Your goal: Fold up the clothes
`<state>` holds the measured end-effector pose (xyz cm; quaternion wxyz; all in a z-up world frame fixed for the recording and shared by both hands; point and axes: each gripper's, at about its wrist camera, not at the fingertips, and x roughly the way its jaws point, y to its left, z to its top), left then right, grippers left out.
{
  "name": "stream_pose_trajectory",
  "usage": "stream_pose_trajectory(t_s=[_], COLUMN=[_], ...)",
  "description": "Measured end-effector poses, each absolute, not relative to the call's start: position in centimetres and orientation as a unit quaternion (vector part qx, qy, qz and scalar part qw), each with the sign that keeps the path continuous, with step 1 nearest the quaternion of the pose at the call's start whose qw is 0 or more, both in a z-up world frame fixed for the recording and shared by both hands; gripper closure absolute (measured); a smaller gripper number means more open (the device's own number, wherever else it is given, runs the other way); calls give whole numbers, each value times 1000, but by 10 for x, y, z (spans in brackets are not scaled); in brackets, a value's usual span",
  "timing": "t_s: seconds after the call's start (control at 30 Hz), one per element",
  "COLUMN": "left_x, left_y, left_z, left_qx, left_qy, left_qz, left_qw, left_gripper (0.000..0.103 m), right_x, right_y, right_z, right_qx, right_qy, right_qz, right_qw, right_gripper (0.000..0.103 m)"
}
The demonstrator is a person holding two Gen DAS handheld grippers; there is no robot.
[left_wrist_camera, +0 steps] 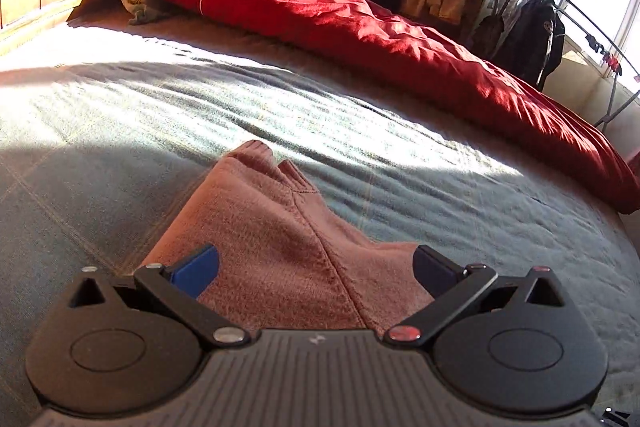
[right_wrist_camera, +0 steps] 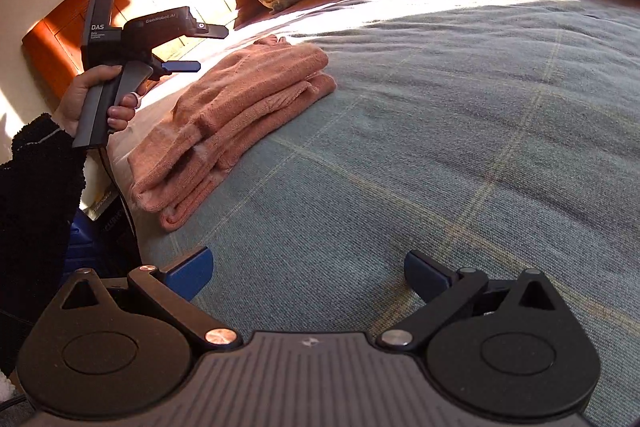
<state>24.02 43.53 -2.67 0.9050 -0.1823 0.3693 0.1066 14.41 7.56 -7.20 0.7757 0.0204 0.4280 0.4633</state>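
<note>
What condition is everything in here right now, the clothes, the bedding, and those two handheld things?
Pink garment: folded, lying on the bed.
Left tool: open, above the garment, holding nothing.
Right tool: open, empty, over the blanket.
Red duvet: bunched along the far side.
Grey blanket: spread flat.

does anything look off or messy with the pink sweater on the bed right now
Nothing stands out. The pink sweater lies folded in stacked layers near the edge of the bed. Both tools are open and hold nothing: the left tool hangs above it, the right tool beside it.
</note>
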Motion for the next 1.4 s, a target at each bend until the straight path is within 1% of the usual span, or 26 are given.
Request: stream_pose_trajectory(t_s=[0.03,0.13,0.2,0.33,0.4,0.57,0.7,0.8,0.9,1.2,1.4], left_x=[247,244,240,226,210,167,131,103,79,0,-32], left_y=[436,425,418,412,401,349,303,277,259,221,202], left_z=[-36,-46,-42,-26,-11,27,39,38,33,23,18], left_qx=[-178,-129,-107,-106,-86,17,62,46,17,-60,-71], left_qy=[384,376,382,377,348,301,276,260,267,253,277], left_qz=[116,128,129,172,184,198,184,173,162,229,245], left_qw=[898,909,909,904,915,933,941,949,950,938,926], left_gripper=[1,1,1,1,1,1,1,1,1,1,1], right_x=[144,144,143,136,132,114,94,79,61,27,7], right_y=[74,70,67,64,60,47,37,32,24,11,27], right_z=[-72,-74,-74,-67,-61,-41,-25,-16,-5,11,16], right_qx=[21,24,25,20,18,19,22,24,15,-16,-47], right_qy=[430,434,434,432,429,410,393,382,368,336,325], right_qz=[462,458,457,450,446,452,463,474,482,482,502], right_qw=[775,775,776,782,786,792,794,793,795,809,800], right_gripper=[0,0,0,0,0,0,0,0,0,0,0])
